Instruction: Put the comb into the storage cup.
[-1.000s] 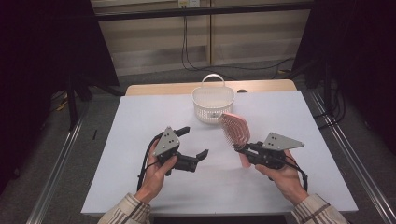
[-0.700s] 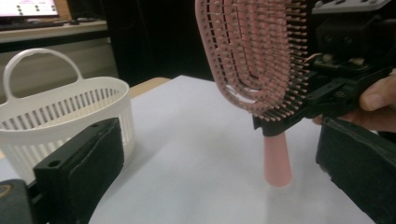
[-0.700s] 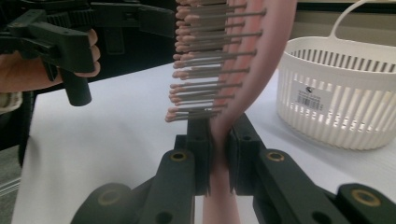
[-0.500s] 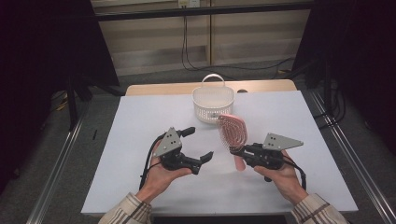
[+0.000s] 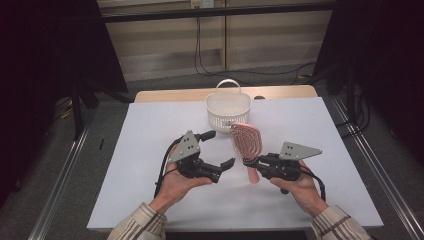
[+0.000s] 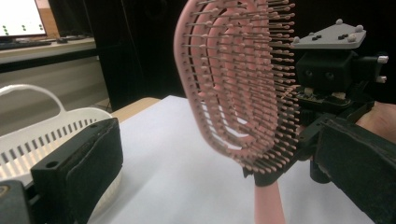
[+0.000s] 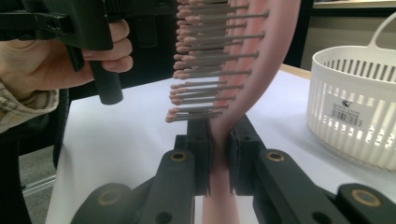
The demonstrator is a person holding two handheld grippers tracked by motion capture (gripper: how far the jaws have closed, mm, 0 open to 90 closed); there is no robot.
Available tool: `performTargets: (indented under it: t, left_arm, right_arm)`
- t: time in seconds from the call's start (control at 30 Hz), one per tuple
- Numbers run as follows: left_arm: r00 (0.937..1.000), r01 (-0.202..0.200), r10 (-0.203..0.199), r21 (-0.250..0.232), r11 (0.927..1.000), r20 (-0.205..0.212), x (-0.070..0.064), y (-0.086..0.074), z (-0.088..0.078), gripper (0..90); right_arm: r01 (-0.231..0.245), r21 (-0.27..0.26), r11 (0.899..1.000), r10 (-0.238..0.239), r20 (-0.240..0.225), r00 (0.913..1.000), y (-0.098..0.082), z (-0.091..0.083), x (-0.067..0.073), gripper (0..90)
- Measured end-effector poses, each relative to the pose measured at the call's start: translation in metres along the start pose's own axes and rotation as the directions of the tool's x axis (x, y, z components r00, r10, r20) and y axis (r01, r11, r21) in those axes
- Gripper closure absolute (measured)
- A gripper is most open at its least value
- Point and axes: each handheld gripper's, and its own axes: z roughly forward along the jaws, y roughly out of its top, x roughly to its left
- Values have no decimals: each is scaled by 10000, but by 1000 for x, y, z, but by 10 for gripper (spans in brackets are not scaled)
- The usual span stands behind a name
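A pink hairbrush (image 5: 246, 140) stands tilted up over the white table (image 5: 150, 125), bristles toward my left gripper. My right gripper (image 5: 248, 162) is shut on the brush's neck (image 7: 218, 149), just below the bristles; the handle hangs down beneath the jaws. My left gripper (image 5: 218, 149) is open, its jaws spread wide, with the tips just short of the brush head. From the left gripper view, the brush head (image 6: 238, 84) looms between the two black pads (image 6: 88, 163). A white slotted basket (image 5: 227, 107) sits behind the brush, apart from it.
The basket (image 7: 355, 107) has a loop handle and stands near the table's far edge. A wooden strip (image 5: 280, 92) runs behind the table. Dark frames and rails flank both sides. Bare white tabletop lies left and right of the hands.
The left gripper has swung and edged right, toward the brush. The brush head has shifted slightly left and stands more upright. The right gripper's hold is unchanged.
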Motion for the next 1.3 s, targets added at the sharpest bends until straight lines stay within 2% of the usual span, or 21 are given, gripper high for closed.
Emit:
performTargets:
  t: [0.07,0.13,0.2,0.23,0.33,0.5,0.57,0.63,0.83,0.97,1.13,1.3]
  left_arm:
    - [9999,-73,74,-63,10000,74,0,3,4,8]
    - [9997,60,-56,-179,9998,220,-1,5,8,13]
    - [9995,-55,64,-309,9995,297,-3,8,10,12]
    - [9991,12,1,-305,9995,426,-3,9,10,14]
    - [9992,-229,239,-296,9993,331,-3,9,9,13]
    - [9983,-57,75,-324,9995,573,-2,9,9,9]
    - [9979,-206,225,-309,9993,612,-2,9,11,7]
    - [9973,-117,138,-290,9995,728,-2,10,13,13]
    - [9953,-66,107,-433,9990,962,-6,17,22,18]
    - [9932,-229,279,-454,9987,1131,-9,21,27,22]
    - [9936,-66,121,-496,9987,1122,-7,17,27,29]
    - [9926,55,-16,-318,9995,1217,-6,12,27,33]
  right_arm:
    - [38,-40,10000,-38,-59,10000,0,1,-1,819]
    - [-18,-134,9999,16,-150,9999,-2,4,-2,819]
    - [53,-107,9999,-56,-328,9994,-3,6,-1,820]
    - [43,-122,9999,-48,-390,9992,-3,7,0,819]
    - [94,-187,9998,-106,-620,9980,-3,9,2,820]
    - [87,-374,9993,-125,-1024,9947,-2,9,5,820]
    - [39,-477,9989,-97,-1221,9925,-1,9,5,819]
    - [7,-506,9987,-75,-1334,9910,-1,10,5,820]
    - [19,-478,9989,-90,-1481,9889,-2,10,5,819]
    - [16,-510,9987,-98,-1609,9869,-2,10,4,820]
    - [-32,-535,9986,-61,-1736,9848,-2,9,4,819]
    - [-51,-494,9988,-46,-1938,9810,-3,10,4,819]
